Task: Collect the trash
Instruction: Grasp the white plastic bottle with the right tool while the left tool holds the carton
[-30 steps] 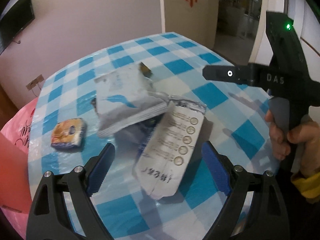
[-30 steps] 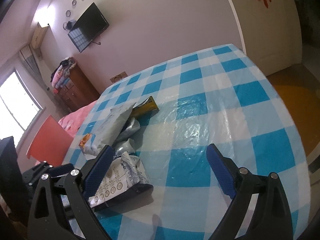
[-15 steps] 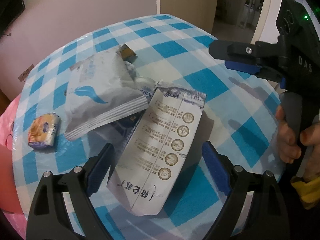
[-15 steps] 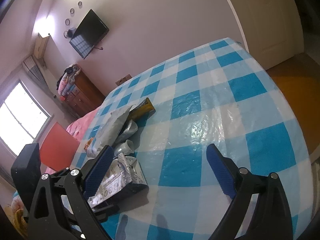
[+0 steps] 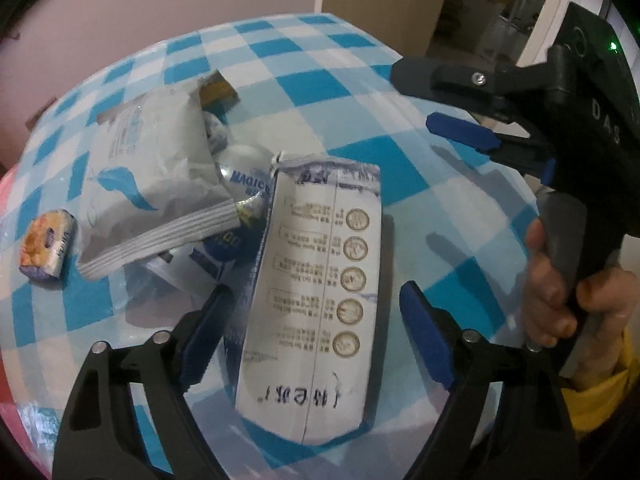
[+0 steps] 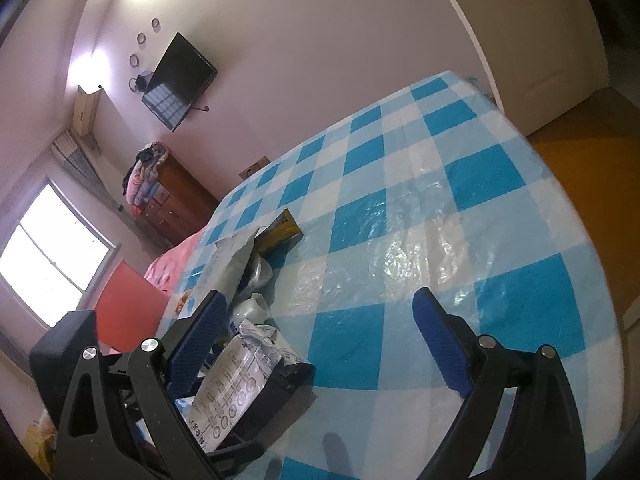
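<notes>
The left hand-held gripper (image 5: pixel 312 336) has come down and forward over the trash pile since a second ago, and the white printed carton (image 5: pixel 316 304) that lay ahead of its tips now lies between its blue pads (image 5: pixel 426 344). Its jaws are closing — narrower than they were a moment ago — but a gap shows on the right side of the carton, so the pads do not yet press on it. The carton lies flat on the checked worktop (image 5: pixel 320 80), towards the near edge, its torn top end pointing at the rest of the pile.

That pile sits just beyond it: a grey crumpled pouch (image 5: pixel 148 184) overlapping a silvery wrapper (image 5: pixel 244 184), with a yellow-brown packet (image 5: pixel 216 88) poking out behind. A small orange snack pack (image 5: pixel 46 246) lies apart, by the left edge.

The right hand-held gripper (image 6: pixel 316 328) hovers with its jaws spread and nothing between them, over bare cloth to the right of the pile; a person's hand (image 5: pixel 560 304) grips its handle.

As I judge it, the first pick-up is about to be made — the carton is lined up, and the squeeze only needs finishing. The other pieces are untouched, so most of the collecting remains.
</notes>
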A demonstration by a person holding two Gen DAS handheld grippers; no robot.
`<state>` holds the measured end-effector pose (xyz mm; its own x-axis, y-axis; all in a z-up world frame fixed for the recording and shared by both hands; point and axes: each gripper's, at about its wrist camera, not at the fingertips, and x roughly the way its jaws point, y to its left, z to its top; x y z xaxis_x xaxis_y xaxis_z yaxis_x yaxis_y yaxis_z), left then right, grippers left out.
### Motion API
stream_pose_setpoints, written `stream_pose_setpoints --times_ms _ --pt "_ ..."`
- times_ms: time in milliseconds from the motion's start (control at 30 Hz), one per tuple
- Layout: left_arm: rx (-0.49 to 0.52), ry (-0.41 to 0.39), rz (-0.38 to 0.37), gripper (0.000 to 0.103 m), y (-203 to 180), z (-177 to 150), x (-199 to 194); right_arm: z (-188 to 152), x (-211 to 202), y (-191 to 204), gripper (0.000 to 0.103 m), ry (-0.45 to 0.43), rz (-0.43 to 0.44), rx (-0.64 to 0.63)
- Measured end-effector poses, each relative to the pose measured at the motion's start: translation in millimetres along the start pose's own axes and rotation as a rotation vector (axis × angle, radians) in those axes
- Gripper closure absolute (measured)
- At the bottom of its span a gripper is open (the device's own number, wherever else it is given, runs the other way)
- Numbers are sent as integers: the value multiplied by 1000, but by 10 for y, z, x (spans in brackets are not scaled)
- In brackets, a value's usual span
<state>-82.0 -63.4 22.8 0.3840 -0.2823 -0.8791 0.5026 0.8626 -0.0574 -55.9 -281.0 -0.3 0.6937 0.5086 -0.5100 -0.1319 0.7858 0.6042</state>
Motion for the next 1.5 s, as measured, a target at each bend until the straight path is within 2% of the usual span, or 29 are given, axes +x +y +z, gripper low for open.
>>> stream_pose_setpoints --times_ms 133,333,600,700,900,1100,1267,1367,1500 --pt "-42 -12 50 34 15 3 -15 37 65 1 10 13 35 12" --pt "-85 -26 66 35 -15 -24 -41 125 189 34 10 37 50 -11" --pt "-118 -59 6 35 47 -89 -214 129 269 55 10 70 58 -23" --pt "-118 -89 -26 35 69 -105 -361 123 283 53 10 76 42 -23" --pt "-139 -146 -40 35 186 -232 -678 86 322 107 10 91 -5 -49" --pt "-194 -176 -28 35 438 -430 -895 -25 379 405 10 105 -23 -214" --pt "-258 -200 -4 35 722 -592 -1033 -127 525 656 10 168 12 -327" --pt "-288 -219 14 35 862 -663 -1112 -201 659 841 10 212 -7 -432" --pt "-327 -252 29 35 1051 -719 -1201 -281 794 995 10 252 -17 -508"
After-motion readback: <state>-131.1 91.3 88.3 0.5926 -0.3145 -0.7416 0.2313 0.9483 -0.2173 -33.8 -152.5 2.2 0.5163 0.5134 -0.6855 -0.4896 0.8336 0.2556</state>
